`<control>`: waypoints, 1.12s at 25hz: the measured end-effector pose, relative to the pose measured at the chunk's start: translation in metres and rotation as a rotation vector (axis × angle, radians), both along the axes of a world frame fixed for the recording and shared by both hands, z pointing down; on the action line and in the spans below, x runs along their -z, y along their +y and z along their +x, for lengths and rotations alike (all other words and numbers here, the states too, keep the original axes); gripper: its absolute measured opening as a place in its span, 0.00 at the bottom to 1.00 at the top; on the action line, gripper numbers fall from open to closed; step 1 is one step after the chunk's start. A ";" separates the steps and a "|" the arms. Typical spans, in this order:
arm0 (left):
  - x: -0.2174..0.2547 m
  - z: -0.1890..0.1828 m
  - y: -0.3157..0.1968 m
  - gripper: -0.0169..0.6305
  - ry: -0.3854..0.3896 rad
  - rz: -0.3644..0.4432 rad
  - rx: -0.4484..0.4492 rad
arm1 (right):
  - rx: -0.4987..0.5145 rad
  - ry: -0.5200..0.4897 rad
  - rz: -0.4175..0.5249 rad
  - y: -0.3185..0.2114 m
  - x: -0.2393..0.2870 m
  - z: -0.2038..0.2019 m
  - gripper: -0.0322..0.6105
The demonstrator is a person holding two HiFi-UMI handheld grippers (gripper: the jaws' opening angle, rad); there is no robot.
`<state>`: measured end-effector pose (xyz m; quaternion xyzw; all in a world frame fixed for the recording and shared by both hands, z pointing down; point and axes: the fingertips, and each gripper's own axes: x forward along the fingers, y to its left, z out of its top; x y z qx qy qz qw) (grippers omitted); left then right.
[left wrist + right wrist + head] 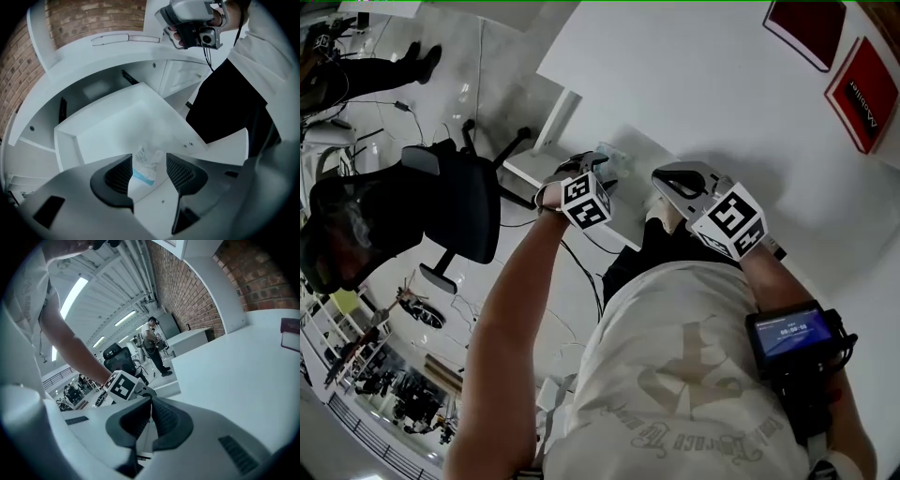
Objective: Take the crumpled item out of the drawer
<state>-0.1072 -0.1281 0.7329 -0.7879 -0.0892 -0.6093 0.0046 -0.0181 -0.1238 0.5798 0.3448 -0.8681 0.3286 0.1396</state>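
We've got the drawer (pixel 105 124) pulled out from under the white desk (pixel 694 84), w/ the left gripper (pixel 149 158) reaching down into it from above. The crumpled item (pixel 146 168), clear plastic w/ a blue band, lies on the drawer floor near the front edge, right btw the two jaws. The jaws stand wide apart and the pads don't seem to press on it: there's a visible gap on the right side, and the left pad is at most just touching. So we'd call this claw open and straddling the item, not gripping it. The wide stance makes sense, b/c the crumpled shape is uneven and needs room on both sides before a squeeze. The item is in the drawer, not yet lifted. The right gripper (pixel 150 408) is up by the desk edge, well apart from the drawer, jaws closed together w/ nothing btw them. It's prob. parked there to keep clear of the left arm's path. Next we'd judge the move is to close on the item's middle and lift straight up, since thin plastic can slip or spring out if pinched off-centre.
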 end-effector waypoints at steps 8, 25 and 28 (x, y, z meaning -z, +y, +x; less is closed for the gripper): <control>0.001 0.016 -0.008 0.39 -0.016 0.017 -0.139 | -0.026 -0.012 -0.006 0.000 0.004 0.005 0.09; -0.056 0.002 -0.005 0.39 -0.143 -0.031 -0.540 | -0.083 -0.030 -0.038 0.010 -0.005 0.016 0.09; -0.062 0.002 -0.006 0.39 -0.147 -0.020 -0.553 | -0.082 -0.027 -0.042 0.012 -0.006 0.016 0.09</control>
